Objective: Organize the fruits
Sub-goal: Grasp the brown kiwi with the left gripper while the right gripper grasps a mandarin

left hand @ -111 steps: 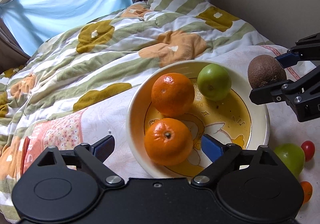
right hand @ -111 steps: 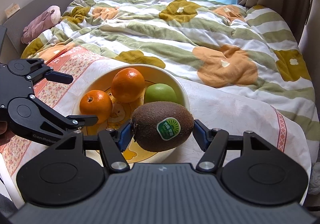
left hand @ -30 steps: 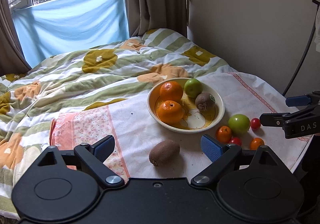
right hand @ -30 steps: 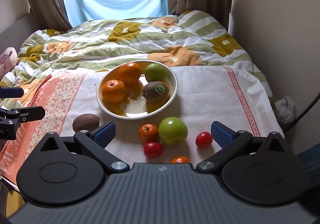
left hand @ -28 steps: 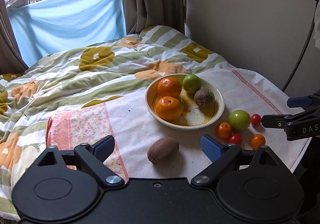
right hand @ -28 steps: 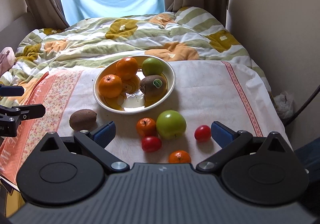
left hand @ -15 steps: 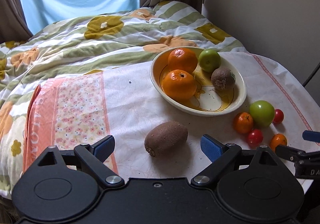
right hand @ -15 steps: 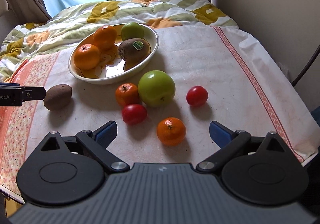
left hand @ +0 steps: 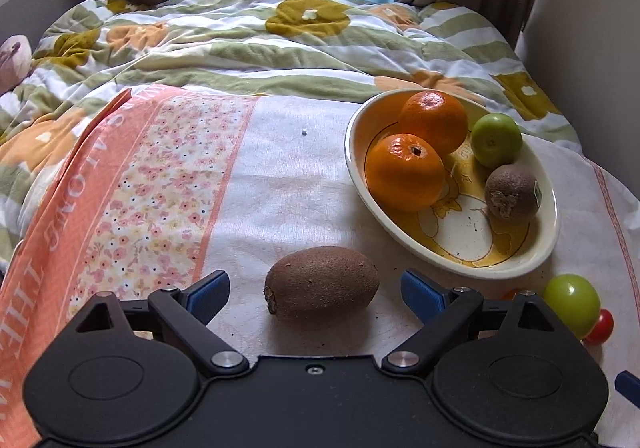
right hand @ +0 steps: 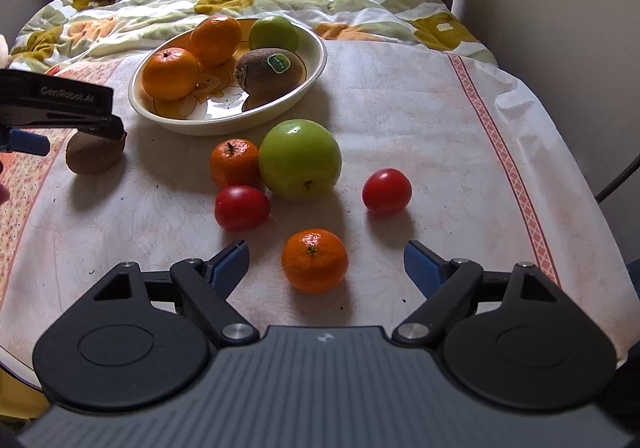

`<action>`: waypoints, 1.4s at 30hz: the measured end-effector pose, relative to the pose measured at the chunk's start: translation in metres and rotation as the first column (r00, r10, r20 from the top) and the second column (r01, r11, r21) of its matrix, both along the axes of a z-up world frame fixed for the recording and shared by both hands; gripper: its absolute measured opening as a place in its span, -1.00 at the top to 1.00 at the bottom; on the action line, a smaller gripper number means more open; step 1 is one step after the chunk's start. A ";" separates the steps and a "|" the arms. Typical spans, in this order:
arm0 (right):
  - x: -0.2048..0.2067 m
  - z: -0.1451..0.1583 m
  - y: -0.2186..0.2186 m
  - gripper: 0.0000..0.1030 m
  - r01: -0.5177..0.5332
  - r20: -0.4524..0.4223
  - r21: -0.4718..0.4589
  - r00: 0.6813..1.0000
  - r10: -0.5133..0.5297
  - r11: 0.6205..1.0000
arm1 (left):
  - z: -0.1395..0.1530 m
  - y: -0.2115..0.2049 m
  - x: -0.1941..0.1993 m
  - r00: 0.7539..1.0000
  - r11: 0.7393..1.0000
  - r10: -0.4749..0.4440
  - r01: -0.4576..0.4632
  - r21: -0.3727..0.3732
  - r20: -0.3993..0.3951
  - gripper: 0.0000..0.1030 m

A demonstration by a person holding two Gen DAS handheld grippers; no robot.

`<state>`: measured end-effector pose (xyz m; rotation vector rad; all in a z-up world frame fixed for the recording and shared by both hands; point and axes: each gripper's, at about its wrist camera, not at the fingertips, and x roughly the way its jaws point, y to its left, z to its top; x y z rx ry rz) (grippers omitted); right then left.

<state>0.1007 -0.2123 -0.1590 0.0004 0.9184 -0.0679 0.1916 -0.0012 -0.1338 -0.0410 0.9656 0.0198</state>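
Observation:
A loose brown kiwi [left hand: 322,282] lies on the tablecloth between the blue pads of my left gripper [left hand: 316,288], which is open and not touching it. The same kiwi [right hand: 95,152] shows in the right wrist view, under the left gripper [right hand: 60,108]. My right gripper [right hand: 326,260] hangs over a small orange [right hand: 315,260]. Its jaws are closing, with gaps still on both sides of the fruit. The yellow bowl [right hand: 200,126] holds two oranges, a green apple and a stickered kiwi [right hand: 270,70].
A big green apple [right hand: 300,164], another small orange [right hand: 235,162] and two red tomatoes [right hand: 241,207] [right hand: 386,191] lie between the bowl and the right gripper. The table's edge curves close on the right. A rumpled quilt [left hand: 260,36] lies behind.
Both grippers have come down toward the table. The left one has rolled and closed in around the loose kiwi; the right one now straddles the small orange, jaws slightly narrower.

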 end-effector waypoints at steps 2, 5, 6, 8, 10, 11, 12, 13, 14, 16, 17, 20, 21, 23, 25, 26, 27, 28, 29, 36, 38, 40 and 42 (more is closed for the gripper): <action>0.001 -0.003 0.001 -0.93 -0.030 0.003 -0.017 1.000 0.030 0.999 | -0.004 -0.007 0.002 0.999 0.999 0.035 -0.035 0.021 0.000 -0.84; 0.004 -0.007 -0.001 -0.85 -0.063 0.004 -0.012 0.998 0.063 0.998 | -0.010 -0.011 0.005 0.997 0.996 0.078 -0.077 0.043 -0.011 -0.84; 0.004 -0.008 -0.002 -0.84 -0.071 0.001 -0.007 0.997 0.071 0.997 | -0.012 -0.013 0.006 0.996 0.995 0.090 -0.090 0.046 -0.015 -0.84; 0.006 -0.011 -0.002 -0.75 -0.092 -0.007 0.003 0.996 0.092 0.996 | -0.016 -0.016 0.008 0.994 0.993 0.111 -0.109 0.054 -0.021 -0.80; 0.008 -0.014 -0.001 -0.67 -0.116 -0.018 0.006 0.993 0.116 0.993 | -0.018 -0.017 0.010 0.992 0.990 0.126 -0.124 0.063 -0.025 -0.76; 0.009 -0.015 -0.001 -0.65 -0.125 -0.021 0.005 0.992 0.125 0.992 | -0.020 -0.019 0.011 0.991 0.989 0.135 -0.133 0.069 -0.027 -0.69; 0.009 -0.015 -0.001 -0.64 -0.132 -0.021 0.005 0.991 0.132 0.991 | -0.021 -0.020 0.012 0.989 0.987 0.144 -0.142 0.077 -0.029 -0.66; 0.010 -0.016 -0.002 -0.64 -0.138 -0.021 0.005 0.990 0.138 0.990 | -0.022 -0.020 0.012 0.988 0.986 0.150 -0.147 0.076 -0.032 -0.62; 0.010 -0.016 -0.003 -0.63 -0.143 -0.019 0.005 0.990 0.143 0.990 | -0.023 -0.020 0.013 0.987 0.985 0.158 -0.155 0.071 -0.036 -0.56; 0.010 -0.017 -0.005 -0.63 -0.152 -0.017 0.005 0.988 0.152 0.988 | -0.024 -0.019 0.013 0.985 0.984 0.167 -0.164 0.063 -0.033 -0.50; 0.010 -0.017 -0.006 -0.60 -0.154 -0.018 0.005 0.988 0.154 0.988 | -0.023 -0.020 0.012 0.985 0.984 0.169 -0.167 0.059 -0.030 -0.43; 0.009 -0.019 -0.009 -0.54 -0.158 -0.023 0.011 0.987 0.158 0.987 | -0.023 -0.024 0.011 0.986 0.984 0.164 -0.161 0.072 -0.025 -0.42; 0.009 -0.019 -0.010 -0.54 -0.158 -0.022 0.014 0.987 0.158 0.987 | -0.023 -0.025 0.011 0.987 0.985 0.160 -0.158 0.076 -0.023 -0.42; 0.009 -0.019 -0.010 -0.48 -0.157 -0.019 0.013 0.987 0.157 0.987 | -0.023 -0.025 0.010 0.987 0.985 0.157 -0.155 0.075 -0.022 -0.41; 0.008 -0.019 -0.011 -0.43 -0.155 -0.015 0.017 0.988 0.156 0.988 | -0.023 -0.025 0.009 0.988 0.986 0.153 -0.152 0.072 -0.022 -0.41; 0.009 -0.019 -0.011 -0.40 -0.154 -0.015 0.019 0.988 0.154 0.988 | -0.023 -0.025 0.008 0.989 0.986 0.149 -0.148 0.073 -0.022 -0.41; 0.009 -0.019 -0.012 -0.38 -0.151 -0.013 0.022 0.988 0.152 0.988 | -0.022 -0.025 0.007 0.989 0.987 0.144 -0.142 0.075 -0.022 -0.41; 0.009 -0.019 -0.012 -0.34 -0.151 -0.011 0.024 0.988 0.151 0.988 | -0.022 -0.026 0.007 0.990 0.988 0.139 -0.137 0.078 -0.023 -0.41; 0.009 -0.019 -0.012 -0.29 -0.151 -0.011 0.027 0.988 0.152 0.988 | -0.022 -0.026 0.005 0.991 0.988 0.135 -0.133 0.080 -0.023 -0.41; 0.004 -0.018 -0.007 -0.03 -0.140 -0.007 0.032 0.990 0.140 0.990 | -0.021 -0.027 -0.006 0.995 0.992 0.093 -0.090 0.084 -0.029 -0.41; 0.004 -0.018 -0.007 -0.03 -0.132 -0.006 0.035 0.991 0.132 0.991 | -0.021 -0.028 -0.011 0.996 0.993 0.081 -0.078 0.087 -0.030 -0.41; 0.003 -0.018 -0.007 -0.03 -0.123 -0.004 0.038 0.992 0.124 0.992 | -0.021 -0.028 -0.014 0.997 0.994 0.071 -0.068 0.085 -0.030 -0.41; 0.003 -0.018 -0.008 -0.03 -0.111 -0.003 0.040 0.994 0.111 0.993 | -0.020 -0.027 -0.017 0.998 0.995 0.061 -0.059 0.080 -0.028 -0.41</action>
